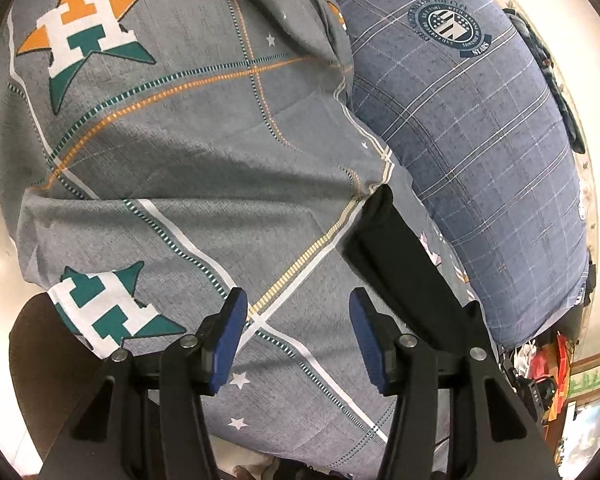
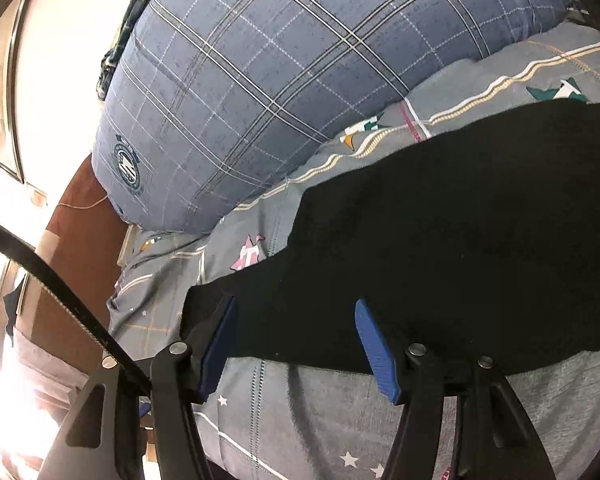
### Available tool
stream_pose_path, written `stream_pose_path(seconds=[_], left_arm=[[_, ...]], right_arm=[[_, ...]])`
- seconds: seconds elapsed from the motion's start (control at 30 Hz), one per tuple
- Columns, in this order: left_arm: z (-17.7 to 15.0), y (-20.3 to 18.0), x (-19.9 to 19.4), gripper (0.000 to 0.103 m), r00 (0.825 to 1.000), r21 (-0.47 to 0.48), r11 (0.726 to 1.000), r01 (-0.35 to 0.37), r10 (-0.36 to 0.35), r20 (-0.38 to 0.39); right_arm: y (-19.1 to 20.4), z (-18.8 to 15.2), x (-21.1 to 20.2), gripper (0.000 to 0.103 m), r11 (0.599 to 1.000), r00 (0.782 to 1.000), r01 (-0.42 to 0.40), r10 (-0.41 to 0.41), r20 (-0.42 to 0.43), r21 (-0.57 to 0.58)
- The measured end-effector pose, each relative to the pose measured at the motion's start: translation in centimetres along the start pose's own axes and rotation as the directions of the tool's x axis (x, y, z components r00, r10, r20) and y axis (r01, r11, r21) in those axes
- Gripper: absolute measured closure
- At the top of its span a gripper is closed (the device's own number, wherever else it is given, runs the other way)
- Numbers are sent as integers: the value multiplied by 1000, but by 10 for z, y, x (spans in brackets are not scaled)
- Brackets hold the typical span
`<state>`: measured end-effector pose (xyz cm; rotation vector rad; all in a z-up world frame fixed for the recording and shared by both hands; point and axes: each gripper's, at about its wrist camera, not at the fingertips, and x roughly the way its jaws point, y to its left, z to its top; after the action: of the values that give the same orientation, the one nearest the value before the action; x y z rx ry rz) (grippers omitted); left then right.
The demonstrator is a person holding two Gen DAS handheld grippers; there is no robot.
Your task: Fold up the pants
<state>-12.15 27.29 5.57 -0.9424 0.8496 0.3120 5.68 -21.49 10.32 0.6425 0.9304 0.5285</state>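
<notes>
Hovering low over the bed, the right gripper point(image 2: 296, 344) stood with its blue pads spread wide and nothing between them, poised just above the near edge of the black pants point(image 2: 440, 240). The left gripper point(image 1: 298, 340) was equally wide and empty, over bare grey bedsheet point(image 1: 160, 160), with only a narrow end of the pants reaching up along its right side. The pants lay stretched flat across that star-printed sheet, beside a big blue plaid pillow point(image 2: 260, 80) that pressed close along their far side. From where I stood, the risk looked plain: the sheet was loose and rumpled under the cloth, so a pinch taken too deep would likely gather bedding with the trousers, and a lift from one end alone could drag the fabric crooked against the pillow.
</notes>
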Motion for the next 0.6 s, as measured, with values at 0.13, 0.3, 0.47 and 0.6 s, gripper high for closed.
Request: stream_pose_path(seconds=[0.13,0.3,0.47,0.6], left_arm=[[0,2,5,51,1000,-3,1000,-2,2,-2],[-1,2,13,51,1000,-1,1000,-3,3,-14],[-3,0,13,51,1000,11,1000,-6,7,-6],[-4,0,12,51,1000,12,1000,5,-5,-2]], right_arm=[[-6,-2,4,37,1000,1000,14,-13,-21,14],[-8,-4,4,37,999,999,40,-40,-34,-1],[-12,-3,5,37,998,997,61,-61,-39,-9],[-5,-7,10,37,998,996,67,-68,-62,-20]])
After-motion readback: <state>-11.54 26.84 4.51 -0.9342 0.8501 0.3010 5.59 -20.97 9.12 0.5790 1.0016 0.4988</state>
